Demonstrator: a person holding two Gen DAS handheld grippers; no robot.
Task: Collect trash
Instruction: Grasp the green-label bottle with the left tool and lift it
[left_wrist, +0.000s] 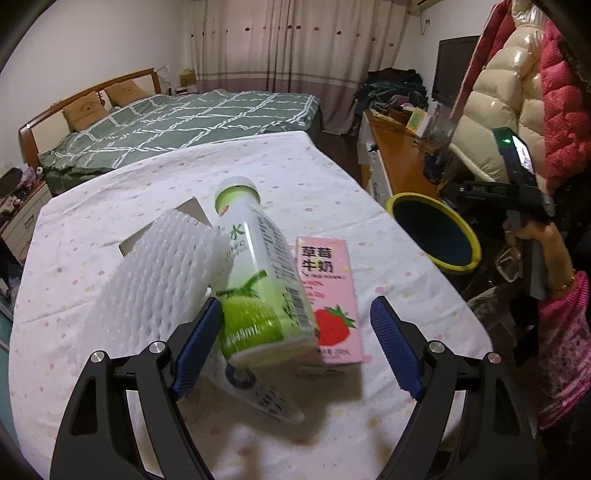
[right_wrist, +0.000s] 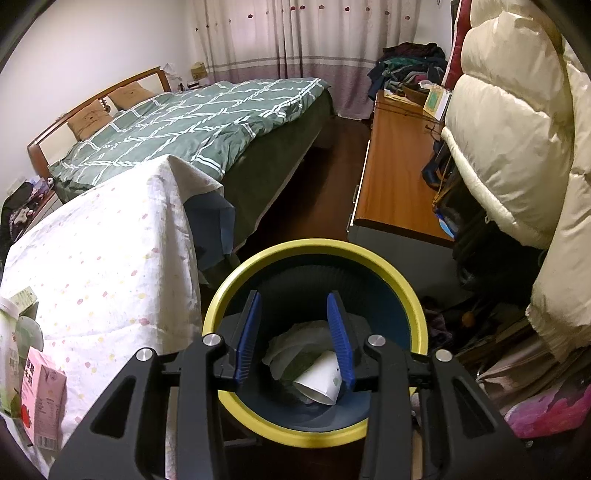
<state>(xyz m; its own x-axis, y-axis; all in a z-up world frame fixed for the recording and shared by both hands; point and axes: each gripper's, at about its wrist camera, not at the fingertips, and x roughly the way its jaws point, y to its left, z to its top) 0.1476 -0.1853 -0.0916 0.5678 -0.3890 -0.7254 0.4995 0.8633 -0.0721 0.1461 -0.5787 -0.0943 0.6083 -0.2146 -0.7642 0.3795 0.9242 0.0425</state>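
Spread wide and clamped on nothing: left gripper (left_wrist: 297, 347), blue pads (left_wrist: 199, 350) low in the left wrist view, above the spotted tablecloth (left_wrist: 92, 229). Leftmost, white foam fruit net (left_wrist: 147, 280), with a scrap of cardboard (left_wrist: 162, 229) behind. Next, green-and-white bottle (left_wrist: 258, 280), tilted, cap away from the camera, body against or just beside the left pad and well apart from the right one. Under its base, flat white wrapper (left_wrist: 262, 397), print blurred. Just right of the bottle, pink carton (left_wrist: 332, 291) lying flat on the cloth. Further right, past the table edge, yellow-rimmed bin (left_wrist: 436, 236).

From the right wrist view: right gripper (right_wrist: 293, 339) hanging over the bin, fingers partway apart, holding nothing. Below, already in, a white paper cup (right_wrist: 321, 380) and crumpled paper (right_wrist: 295, 343).

Judged as the step in hand: grasping the bottle.
- Centre the fingers on the wide lower body, not the neck.
- Close squarely across the label to stop any swivel of the smooth plastic.
- Keep clear of the net and the carton.
- Lift before swinging right toward the bin.

Probably light, probably slippery.

Readable: 草莓牛奶 in red on the carton, above a strawberry picture. On the bottle, 水 in green over a picture of green fruit, with a barcode at the side. Smaller print on both too blurred to read.
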